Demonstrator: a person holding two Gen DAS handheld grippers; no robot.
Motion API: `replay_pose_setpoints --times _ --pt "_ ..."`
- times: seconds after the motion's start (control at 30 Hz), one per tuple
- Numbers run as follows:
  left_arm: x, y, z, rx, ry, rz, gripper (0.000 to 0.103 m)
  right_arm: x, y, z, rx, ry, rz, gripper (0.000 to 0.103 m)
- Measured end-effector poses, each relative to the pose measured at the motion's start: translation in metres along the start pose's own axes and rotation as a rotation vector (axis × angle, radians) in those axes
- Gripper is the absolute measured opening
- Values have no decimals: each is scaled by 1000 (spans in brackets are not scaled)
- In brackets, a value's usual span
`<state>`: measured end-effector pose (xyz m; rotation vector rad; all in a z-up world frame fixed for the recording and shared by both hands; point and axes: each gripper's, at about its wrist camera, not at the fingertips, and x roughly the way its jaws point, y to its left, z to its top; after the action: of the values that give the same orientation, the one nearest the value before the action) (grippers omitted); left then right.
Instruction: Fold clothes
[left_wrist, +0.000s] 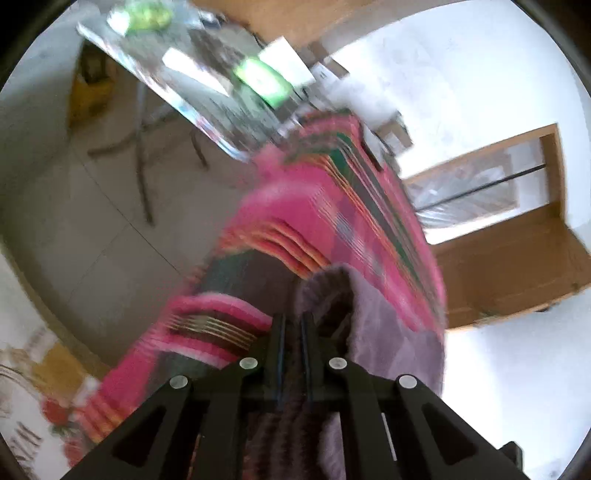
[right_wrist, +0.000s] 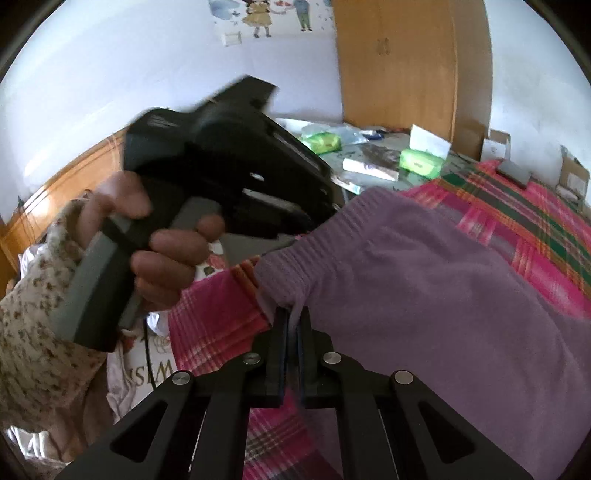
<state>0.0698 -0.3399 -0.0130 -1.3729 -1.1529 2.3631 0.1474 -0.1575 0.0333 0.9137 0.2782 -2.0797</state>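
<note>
We've got the purple jumper (right_wrist: 424, 280) lifted off the pink checked blanket (right_wrist: 517, 210), its ribbed edge pinched tight in our right gripper (right_wrist: 293, 317) and our left gripper (left_wrist: 293, 325), both clamped narrow on it.

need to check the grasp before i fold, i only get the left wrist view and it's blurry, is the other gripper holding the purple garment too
Observer: Yes. In the right wrist view the right gripper is shut on the ribbed edge of the purple garment.
Operator: where's my left gripper relative to it
Observer: The hand holding the left gripper's grey handle is at the left of that view, with the device's nose at the garment's upper ribbed edge.
Operator: what's under the garment
Observer: It spreads over the pink plaid blanket.
Operator: anything lying on the blanket
Observer: A flat dark object lies near the blanket's far end.
</note>
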Motion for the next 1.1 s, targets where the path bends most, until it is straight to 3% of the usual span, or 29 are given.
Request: replay_pose_setpoints --times 0.3,0.5,0.67,0.9,1.1 --pt "-28 -12 -8 30 -48 12 6 3 2 -4 17 19 2 8" --pt "-43 -62 -24 190 -123 78 12 1 1 -4 30 39 22 9" --pt "-34 -90 -30 258 -82 62 12 -14 -4 -5 56 30 68 16" --pt "-13 -96 -35 246 -28 103 12 -67 -39 -19 118 -44 95 17" --pt "10 -113 -53 290 28 110 12 -152 -119 -50 236 -158 -128 18"
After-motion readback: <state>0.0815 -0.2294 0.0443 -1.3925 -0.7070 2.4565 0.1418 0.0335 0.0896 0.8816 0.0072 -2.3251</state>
